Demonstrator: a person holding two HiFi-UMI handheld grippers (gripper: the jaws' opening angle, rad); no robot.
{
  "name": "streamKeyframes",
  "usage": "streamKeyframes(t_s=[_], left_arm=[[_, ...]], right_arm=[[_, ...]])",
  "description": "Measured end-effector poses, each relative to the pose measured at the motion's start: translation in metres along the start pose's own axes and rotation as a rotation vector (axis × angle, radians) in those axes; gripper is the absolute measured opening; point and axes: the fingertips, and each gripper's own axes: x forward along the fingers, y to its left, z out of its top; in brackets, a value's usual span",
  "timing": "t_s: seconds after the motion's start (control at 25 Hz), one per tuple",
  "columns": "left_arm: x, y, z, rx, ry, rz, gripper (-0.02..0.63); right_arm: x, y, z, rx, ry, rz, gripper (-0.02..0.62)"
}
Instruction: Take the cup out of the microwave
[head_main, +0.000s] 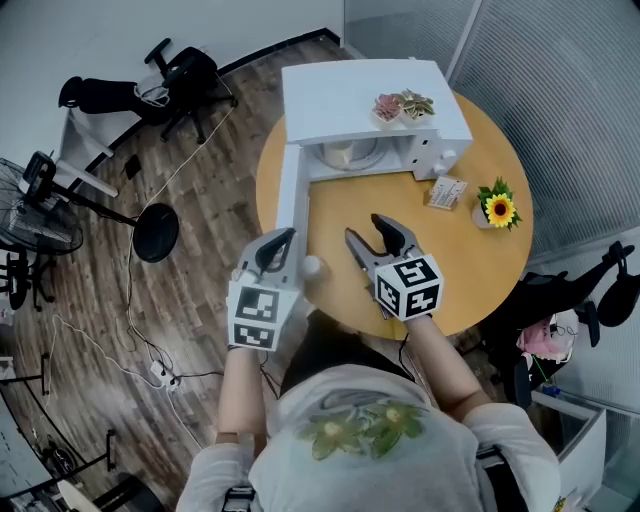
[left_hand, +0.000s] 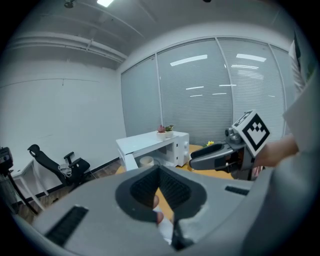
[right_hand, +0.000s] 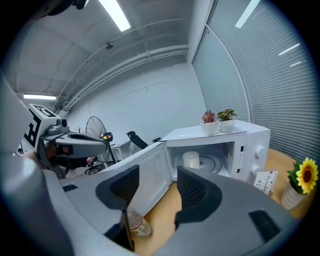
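A white microwave (head_main: 375, 100) stands at the far side of the round wooden table (head_main: 500, 270), with its door (head_main: 291, 195) swung wide open to the left. Inside on the turntable is a white cup (head_main: 338, 152), also seen in the right gripper view (right_hand: 191, 159) and the left gripper view (left_hand: 146, 161). My left gripper (head_main: 288, 236) hovers near the door's outer end, its tips closed together with nothing held. My right gripper (head_main: 365, 228) is open over the table in front of the microwave mouth, well short of the cup.
A small bottle (head_main: 312, 267) lies on the table between the grippers. A sunflower pot (head_main: 497, 208) and a small card (head_main: 446, 192) sit right of the microwave, and two little plants (head_main: 400, 106) stand on top. A fan and chairs stand on the floor at left.
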Motion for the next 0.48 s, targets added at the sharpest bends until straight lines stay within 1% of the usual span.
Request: streamKeyframes(t_s=[0.32,0.48], left_arm=[[0.026,0.014,0.005,0.019,0.031,-0.074,0.002],[0.036,0.023,0.007,0.034,0.047,-0.086,0.003]], right_arm=[[0.034,-0.019,0.003,0.008,0.028,-0.056,0.239],[0.053,-0.027,0.007,0.001,0.042,-0.073,0.239]])
